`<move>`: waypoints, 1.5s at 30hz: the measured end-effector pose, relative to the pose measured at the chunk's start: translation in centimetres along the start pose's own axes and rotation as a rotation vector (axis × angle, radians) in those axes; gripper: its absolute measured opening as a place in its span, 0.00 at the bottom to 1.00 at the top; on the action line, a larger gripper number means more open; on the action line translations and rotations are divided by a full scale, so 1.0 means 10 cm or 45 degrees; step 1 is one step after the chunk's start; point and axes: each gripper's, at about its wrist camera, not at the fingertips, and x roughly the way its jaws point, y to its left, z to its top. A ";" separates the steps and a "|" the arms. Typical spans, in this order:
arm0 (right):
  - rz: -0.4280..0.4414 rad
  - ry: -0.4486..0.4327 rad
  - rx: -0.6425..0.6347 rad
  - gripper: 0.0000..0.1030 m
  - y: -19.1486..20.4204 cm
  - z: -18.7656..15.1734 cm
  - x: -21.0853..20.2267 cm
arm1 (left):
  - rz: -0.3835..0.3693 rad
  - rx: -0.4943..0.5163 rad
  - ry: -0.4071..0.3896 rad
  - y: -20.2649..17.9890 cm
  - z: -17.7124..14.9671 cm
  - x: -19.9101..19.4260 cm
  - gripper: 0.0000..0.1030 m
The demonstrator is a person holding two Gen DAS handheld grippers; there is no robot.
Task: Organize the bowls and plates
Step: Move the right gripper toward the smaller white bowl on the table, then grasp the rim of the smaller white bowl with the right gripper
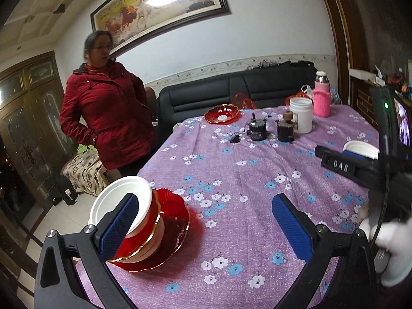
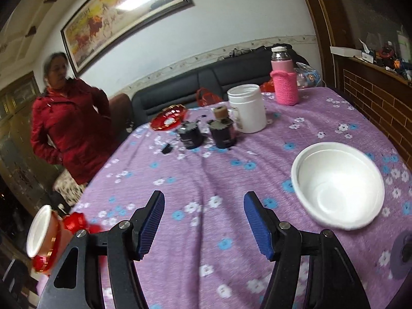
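Bowls [image 1: 134, 219] sit stacked on a red plate [image 1: 177, 221] beside the left gripper [image 1: 206, 229]; both it and the right gripper [image 2: 204, 224] hang spread and empty

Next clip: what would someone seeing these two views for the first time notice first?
Probably the stack of white and red bowls on a red glass plate at the table's near left edge, leaning and partly hidden by the left tool's blue pad. Then the lone white bowl on the purple floral tablecloth, just right of the open right tool. A person in a red coat stands beside the table's left side.
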 end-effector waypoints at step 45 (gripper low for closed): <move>-0.473 -0.147 0.114 0.67 -1.06 0.26 0.04 | -0.205 0.073 0.267 -0.62 -0.17 0.81 1.00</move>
